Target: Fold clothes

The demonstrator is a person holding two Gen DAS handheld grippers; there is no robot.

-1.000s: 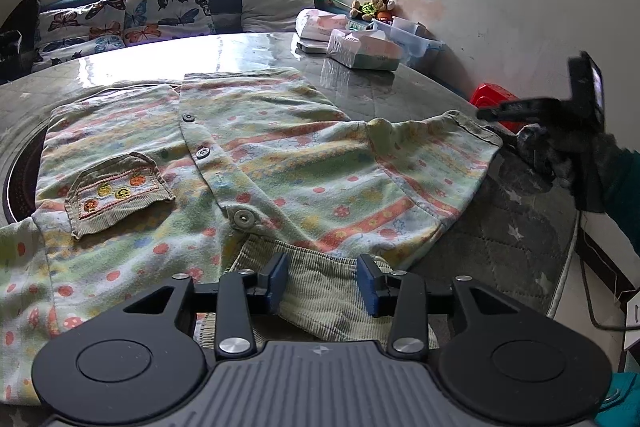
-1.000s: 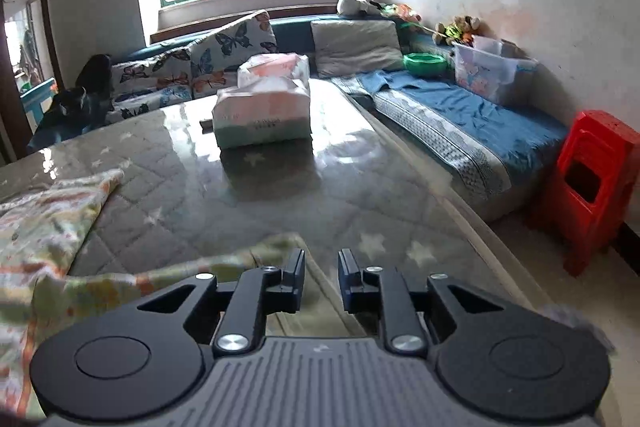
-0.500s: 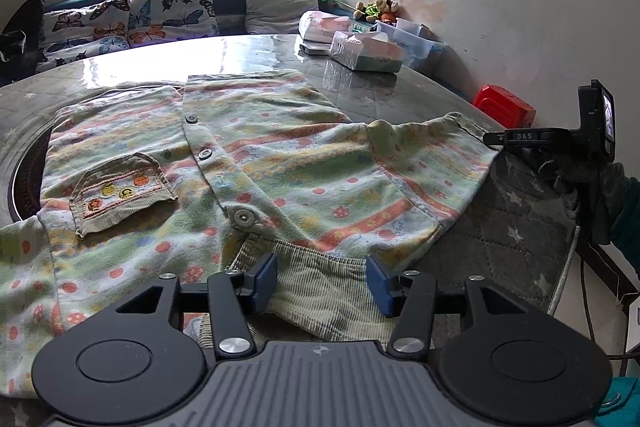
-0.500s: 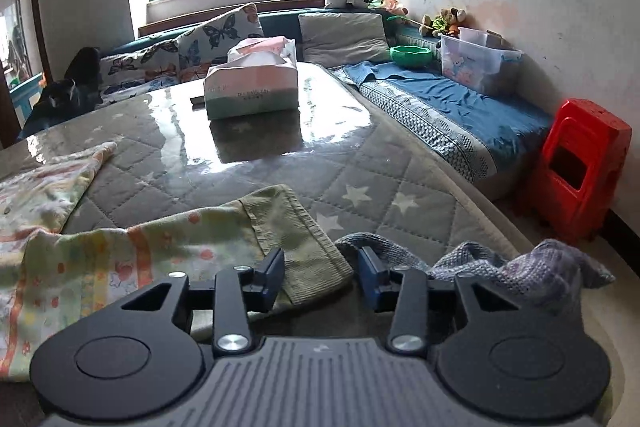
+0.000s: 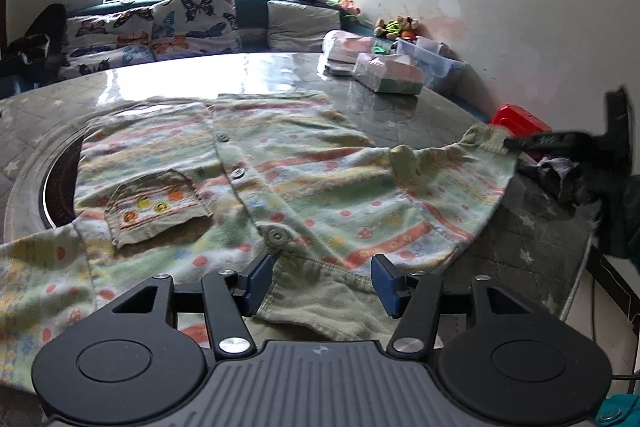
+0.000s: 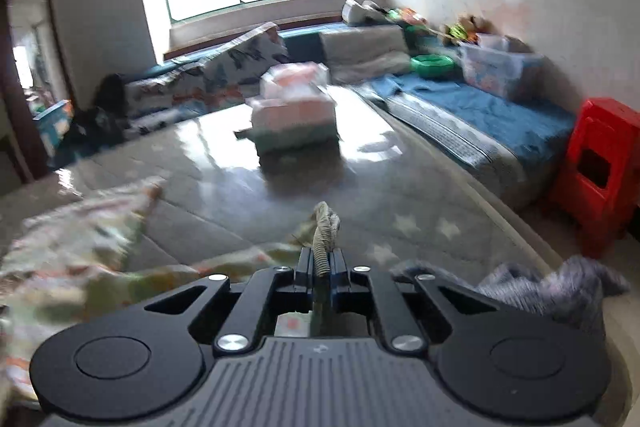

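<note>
Tissue packs [image 5: 388, 77] sit at the counter's [image 5: 280, 75] one o'clock edge, a red stool [image 6: 600, 171] beyond. The striped shirt [image 5: 280, 179] lies buttoned and spread out. The right gripper [image 6: 321, 261], open half a second ago, now pinches the sleeve cuff [image 6: 325, 227]; the left gripper [image 5: 320, 283] has widened its fingers over the collar [image 5: 320, 295].

matte black left gripper [image 5: 322, 285] — blue-padded fingers [image 5: 256, 283], silver screws, ribbed grey base

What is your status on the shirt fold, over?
Left gripper open over collar. Right gripper shut on sleeve cuff. Shirt flat on table. Grey knit beside the right gripper.
</note>
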